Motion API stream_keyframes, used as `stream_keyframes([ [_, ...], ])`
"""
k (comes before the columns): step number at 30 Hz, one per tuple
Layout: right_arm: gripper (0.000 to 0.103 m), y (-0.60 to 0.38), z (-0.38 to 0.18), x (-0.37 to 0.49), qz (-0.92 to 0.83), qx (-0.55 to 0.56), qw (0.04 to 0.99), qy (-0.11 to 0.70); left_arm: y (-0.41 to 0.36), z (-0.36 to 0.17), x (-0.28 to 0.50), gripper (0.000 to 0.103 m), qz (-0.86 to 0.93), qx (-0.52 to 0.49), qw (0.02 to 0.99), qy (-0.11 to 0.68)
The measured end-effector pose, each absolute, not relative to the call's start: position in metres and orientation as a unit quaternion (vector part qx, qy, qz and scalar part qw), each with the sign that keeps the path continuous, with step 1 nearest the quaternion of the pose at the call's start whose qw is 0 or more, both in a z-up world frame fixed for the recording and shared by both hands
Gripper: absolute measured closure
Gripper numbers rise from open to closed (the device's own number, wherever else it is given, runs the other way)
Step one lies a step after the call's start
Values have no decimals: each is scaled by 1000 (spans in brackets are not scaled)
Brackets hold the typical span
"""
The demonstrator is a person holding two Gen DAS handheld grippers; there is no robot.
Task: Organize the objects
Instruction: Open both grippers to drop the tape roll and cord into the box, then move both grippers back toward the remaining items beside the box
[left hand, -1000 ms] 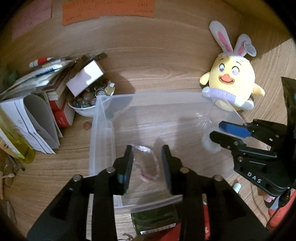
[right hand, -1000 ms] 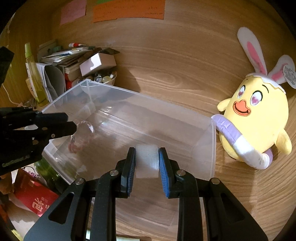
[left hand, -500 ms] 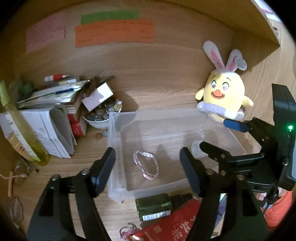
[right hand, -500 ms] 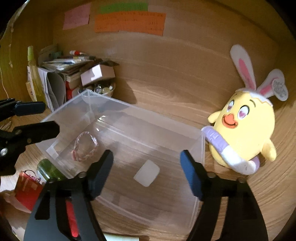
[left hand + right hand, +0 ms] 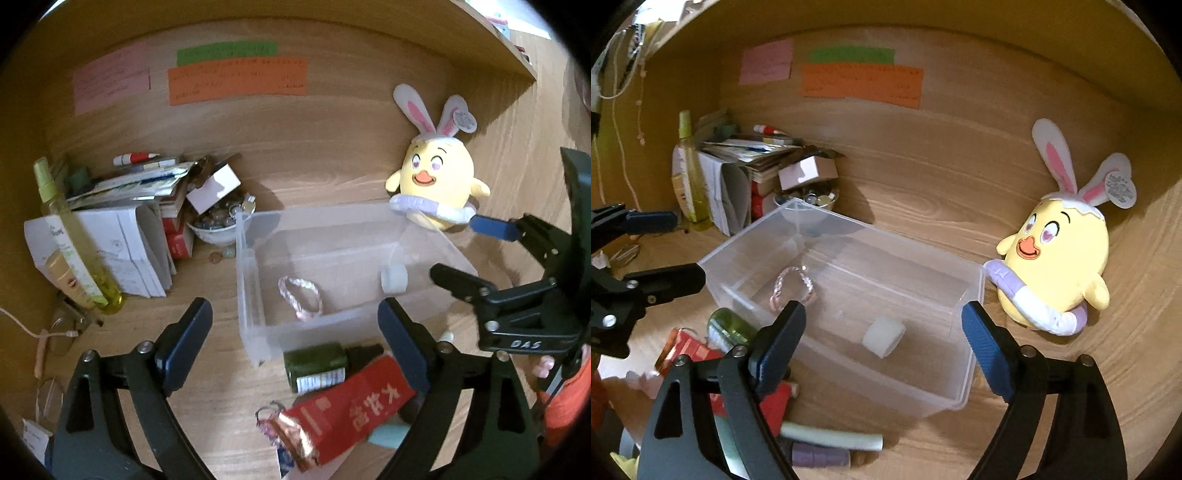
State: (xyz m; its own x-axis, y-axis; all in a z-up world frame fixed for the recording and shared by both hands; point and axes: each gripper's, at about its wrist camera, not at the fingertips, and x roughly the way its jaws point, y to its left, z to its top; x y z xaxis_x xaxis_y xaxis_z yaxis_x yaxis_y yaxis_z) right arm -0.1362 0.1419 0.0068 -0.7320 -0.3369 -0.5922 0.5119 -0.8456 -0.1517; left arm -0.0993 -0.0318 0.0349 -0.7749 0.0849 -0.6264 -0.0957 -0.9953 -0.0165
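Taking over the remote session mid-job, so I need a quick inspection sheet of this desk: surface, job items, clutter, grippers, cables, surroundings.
Surface: wooden desk, crowded at left and front.
Job's things: clear plastic bin holds a pink braided bracelet and a small white roll, lying apart.
Clutter: green bottle, red packet, pale tube and purple tube in front of the bin; bowl of beads, paper stack, spray bottle at left.
Grippers: left gripper open, empty; right gripper open, empty.
Cables: pinkish cord, far left.
Surroundings: chick plush right of the bin; sticky notes on the back panel.
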Motion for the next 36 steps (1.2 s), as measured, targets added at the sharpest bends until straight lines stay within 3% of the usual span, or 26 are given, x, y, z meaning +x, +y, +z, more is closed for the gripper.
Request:
stream_keyframes([
  [19, 14, 151, -43, -80, -886, 347, 282, 124, -31, -24, -60, 11, 911, -397, 99, 52],
  [36, 14, 155, -75, -88, -858, 414, 287, 101, -8, -54, -74, 9, 893, -422, 133, 87],
])
